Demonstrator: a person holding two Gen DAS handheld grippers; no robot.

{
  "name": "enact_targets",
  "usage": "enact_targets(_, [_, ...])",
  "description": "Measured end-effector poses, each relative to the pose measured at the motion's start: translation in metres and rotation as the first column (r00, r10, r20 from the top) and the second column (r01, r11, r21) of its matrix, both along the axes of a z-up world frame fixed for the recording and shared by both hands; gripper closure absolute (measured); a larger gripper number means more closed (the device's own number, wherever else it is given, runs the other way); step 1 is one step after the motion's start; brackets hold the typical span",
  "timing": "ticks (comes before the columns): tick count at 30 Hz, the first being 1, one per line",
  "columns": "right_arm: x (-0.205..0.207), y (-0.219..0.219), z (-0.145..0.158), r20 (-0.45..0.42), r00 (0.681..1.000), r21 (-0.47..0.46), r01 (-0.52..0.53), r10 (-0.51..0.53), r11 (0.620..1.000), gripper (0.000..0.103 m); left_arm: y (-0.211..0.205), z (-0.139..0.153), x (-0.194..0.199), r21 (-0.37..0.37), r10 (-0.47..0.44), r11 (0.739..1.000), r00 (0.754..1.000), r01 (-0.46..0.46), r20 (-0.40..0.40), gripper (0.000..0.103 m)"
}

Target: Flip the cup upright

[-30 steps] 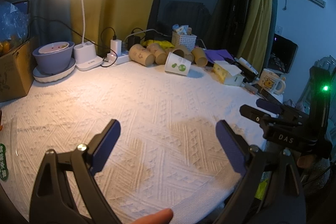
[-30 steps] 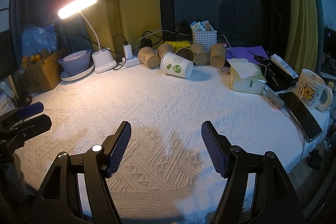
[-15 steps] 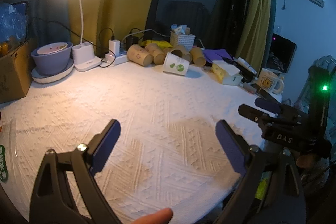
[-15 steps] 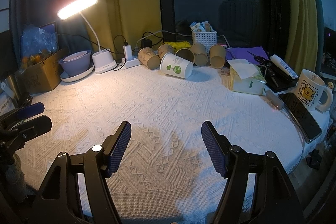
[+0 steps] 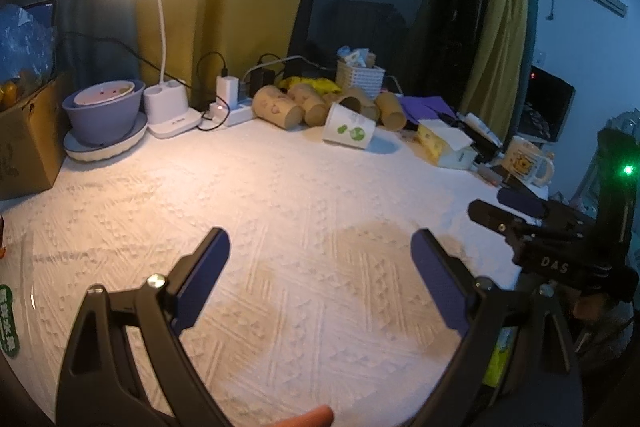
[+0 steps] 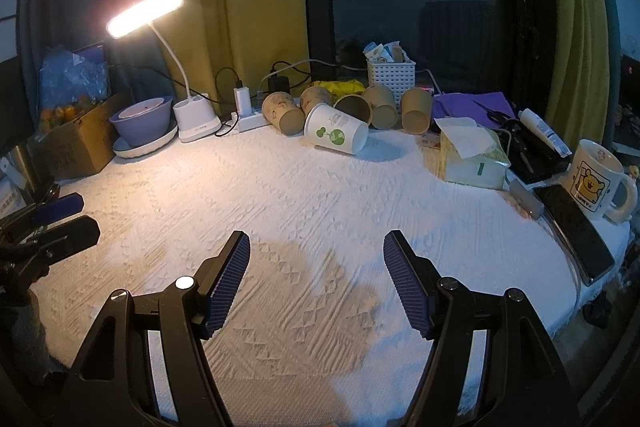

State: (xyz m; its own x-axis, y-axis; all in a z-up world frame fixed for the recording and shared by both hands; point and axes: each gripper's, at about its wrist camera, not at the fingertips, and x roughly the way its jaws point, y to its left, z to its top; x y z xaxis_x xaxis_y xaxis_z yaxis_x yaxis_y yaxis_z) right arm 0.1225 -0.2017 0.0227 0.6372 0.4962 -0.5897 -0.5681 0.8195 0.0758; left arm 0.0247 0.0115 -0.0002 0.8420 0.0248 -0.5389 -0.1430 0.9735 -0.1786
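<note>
A white paper cup with green print [image 6: 335, 134] lies on its side at the far middle of the white cloth, mouth to the right; it also shows in the left wrist view [image 5: 349, 131]. My right gripper [image 6: 316, 247] is open and empty, low over the near cloth, far from the cup. My left gripper [image 5: 320, 243] is open and empty over the near cloth. The right gripper shows at the right edge of the left wrist view [image 5: 516, 211]; the left gripper shows at the left edge of the right wrist view [image 6: 68, 215].
Several brown paper cups [image 6: 380, 107] lie behind the white cup. A lit desk lamp [image 6: 188, 115], bowl [image 6: 142, 121] and cardboard box [image 6: 76, 143] stand at back left. A tissue pack [image 6: 472, 155], phone [image 6: 572, 227] and mug [image 6: 596, 179] lie at right.
The left wrist view has shifted slightly, so the left gripper moved a little. The right gripper and the cups have not moved.
</note>
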Motion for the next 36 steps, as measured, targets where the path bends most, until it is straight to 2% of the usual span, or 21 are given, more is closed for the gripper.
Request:
enact_targets(5, [0.018, 0.004, -0.002, -0.014, 1.000, -0.005, -0.002, 0.002, 1.000, 0.030, 0.009, 0.002, 0.026, 0.024, -0.004, 1.000, 1.000, 0.005, -0.009, 0.010])
enact_targets(6, [0.022, 0.005, -0.002, -0.015, 1.000, -0.005, -0.003, 0.003, 1.000, 0.030, 0.011, 0.003, 0.029, 0.041, -0.006, 0.999, 1.000, 0.005, 0.014, 0.010])
enact_targets(10, [0.039, 0.007, -0.002, -0.020, 1.000, -0.002, -0.005, 0.005, 1.000, 0.030, 0.015, 0.005, 0.052, 0.039, -0.007, 0.999, 1.000, 0.008, -0.027, 0.010])
enact_targets(14, [0.058, 0.012, -0.001, -0.021, 1.000, -0.003, -0.013, 0.013, 1.000, 0.030, 0.015, 0.005, 0.071, 0.075, -0.006, 0.997, 0.998, 0.011, -0.064, 0.010])
enact_targets(17, [0.074, 0.016, 0.000, -0.021, 1.000, -0.003, -0.018, 0.018, 1.000, 0.030, 0.021, 0.006, 0.090, 0.072, -0.003, 0.997, 0.997, 0.009, -0.080, 0.010])
enact_targets(21, [0.096, 0.022, 0.001, -0.023, 0.999, -0.006, -0.024, 0.024, 1.000, 0.030, 0.029, 0.005, 0.118, 0.033, -0.006, 0.999, 0.993, 0.010, -0.118, 0.010])
enact_targets(26, [0.126, 0.029, -0.001, -0.034, 0.999, -0.021, -0.035, 0.035, 0.999, 0.030, 0.036, 0.007, 0.153, 0.041, -0.004, 0.999, 0.991, 0.010, -0.136, 0.010])
enact_targets(31, [0.157, 0.038, -0.003, -0.045, 0.998, -0.027, -0.036, 0.034, 0.999, 0.030, 0.047, 0.001, 0.188, 0.013, -0.006, 1.000, 0.985, 0.009, -0.170, 0.010])
enact_targets(36, [0.187, 0.048, -0.005, -0.042, 0.998, -0.039, -0.046, 0.044, 0.998, 0.030, 0.061, -0.002, 0.224, 0.019, 0.023, 1.000, 0.983, -0.020, -0.185, 0.010])
